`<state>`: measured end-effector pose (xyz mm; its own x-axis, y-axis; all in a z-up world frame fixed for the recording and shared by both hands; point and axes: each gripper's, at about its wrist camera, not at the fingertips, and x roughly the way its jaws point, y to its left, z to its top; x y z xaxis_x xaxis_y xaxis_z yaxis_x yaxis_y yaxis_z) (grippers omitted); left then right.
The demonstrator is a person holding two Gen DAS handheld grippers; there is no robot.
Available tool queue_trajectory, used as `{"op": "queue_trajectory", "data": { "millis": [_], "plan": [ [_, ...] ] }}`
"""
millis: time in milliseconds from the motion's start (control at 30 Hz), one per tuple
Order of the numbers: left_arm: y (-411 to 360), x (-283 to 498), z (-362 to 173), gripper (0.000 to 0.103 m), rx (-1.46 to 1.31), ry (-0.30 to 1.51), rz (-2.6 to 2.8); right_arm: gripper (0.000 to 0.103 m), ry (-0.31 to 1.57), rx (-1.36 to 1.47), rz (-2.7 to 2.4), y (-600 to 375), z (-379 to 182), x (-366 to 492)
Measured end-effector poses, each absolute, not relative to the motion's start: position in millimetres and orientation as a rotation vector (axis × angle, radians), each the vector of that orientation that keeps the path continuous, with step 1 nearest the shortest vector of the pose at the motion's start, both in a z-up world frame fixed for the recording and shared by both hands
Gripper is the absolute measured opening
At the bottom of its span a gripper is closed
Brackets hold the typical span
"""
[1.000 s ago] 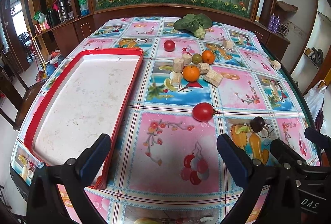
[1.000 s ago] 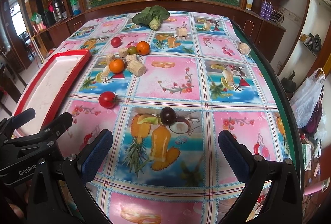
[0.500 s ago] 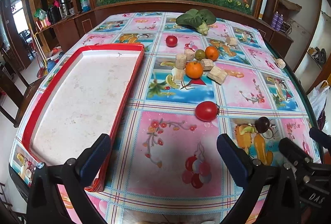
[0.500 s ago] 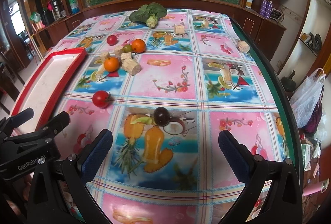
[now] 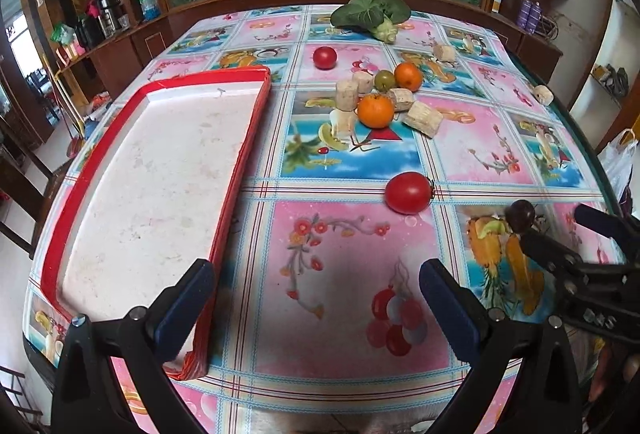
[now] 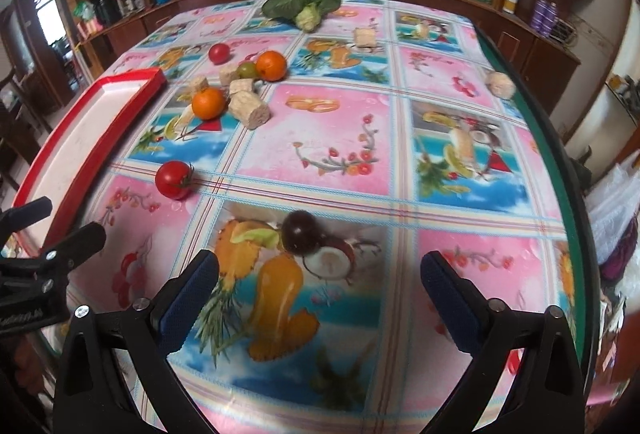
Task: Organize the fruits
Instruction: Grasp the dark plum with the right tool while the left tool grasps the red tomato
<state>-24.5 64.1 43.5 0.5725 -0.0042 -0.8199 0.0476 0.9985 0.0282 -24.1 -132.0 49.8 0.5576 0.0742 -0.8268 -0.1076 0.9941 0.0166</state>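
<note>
Compared with a second ago, both grippers are moving forward over the table [image 5: 344,298]: in the right wrist view the dark plum [image 6: 299,232] is sitting much closer to the camera and larger than before, and in the left wrist view the near red tomato [image 5: 409,192] and the fruit cluster are also appearing nearer.

The right gripper [image 6: 318,282] is hovering with its jaws spread wide and gripping nothing. The dark plum is lying on the tablecloth just ahead of the gap between them, a little left of centre, apart from both blue pads [image 6: 188,304]. The same plum [image 5: 520,215] is showing in the left wrist view right at the tip of the right gripper's nearer finger.

The left gripper [image 5: 316,304] is likewise holding its jaws wide open and empty, above the tablecloth just beside the red-rimmed tray [image 5: 240,169], whose near corner is lying under the left pad [image 5: 182,312]. The near red tomato is resting ahead of these jaws, slightly to the right, well apart from the pads.

Farther back, two oranges [image 5: 375,110], a small green fruit [image 5: 385,80] and several pale cut chunks [image 5: 422,118] are clustering together, with a second red tomato [image 5: 324,57] and a leafy green vegetable [image 5: 370,14] beyond them.
</note>
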Motion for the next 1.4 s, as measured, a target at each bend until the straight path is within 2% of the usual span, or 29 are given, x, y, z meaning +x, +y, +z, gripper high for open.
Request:
{"op": "queue_trajectory", "data": {
  "millis": [33,133,200,333,400,900,933,1000,1033,1067,1100,1133,1167,1400],
  "plan": [
    [63.4,-25.0,43.4,0.103,0.056,0.959,-0.032,0.091,0.983,-0.047,0.116,-129.8,46.8,-20.4],
    [62.2,-24.5,43.5,0.103,0.063,0.959,-0.041,0.071,1.022,-0.074,0.129,-127.3,39.4,-12.3],
    [60.9,-23.0,43.1,0.103,0.069,0.964,-0.046,0.053,1.039,-0.078,0.146,-127.0,34.3,-7.4],
    [56.9,-18.6,43.3,0.103,0.084,0.965,-0.048,0.042,1.047,-0.084,0.171,-125.9,29.2,-4.6],
    [54.1,-14.9,43.3,0.103,0.076,0.973,-0.064,0.025,1.04,-0.094,0.192,-124.3,28.3,-2.7],
    [17.0,34.5,29.9,0.103,0.014,1.058,-0.191,0.024,1.005,-0.082,0.213,-143.1,37.1,-10.3],
    [15.6,36.7,27.9,0.101,0.011,1.063,-0.189,0.024,1.004,-0.077,0.212,-144.7,37.1,-10.8],
    [14.3,40.1,24.0,0.086,-0.008,1.075,-0.196,0.024,1.006,-0.07,0.212,-147.0,36.8,-11.7],
    [14.4,41.8,20.5,0.073,-0.021,1.092,-0.203,0.024,1.005,-0.066,0.211,-147.9,36.5,-11.7],
    [15.1,44.0,16.6,0.065,-0.034,1.113,-0.208,0.024,1.004,-0.063,0.211,-148.8,36.4,-12.0],
    [15.6,42.5,18.4,0.062,-0.029,1.086,-0.198,0.024,1.004,-0.06,0.211,-149.4,36.4,-12.5],
    [15.5,41.6,18.9,0.048,-0.03,1.078,-0.205,0.024,1.005,-0.057,0.212,-149.9,36.3,-12.8],
    [15.7,41.4,18.3,0.041,-0.034,1.084,-0.214,0.024,1.005,-0.054,0.212,-150.4,36.4,-13.1],
    [21.7,34.8,18.3,0.039,-0.051,1.066,-0.228,0.024,1.002,-0.035,0.212,-150.8,35.9,-15.5]
  ]
}}
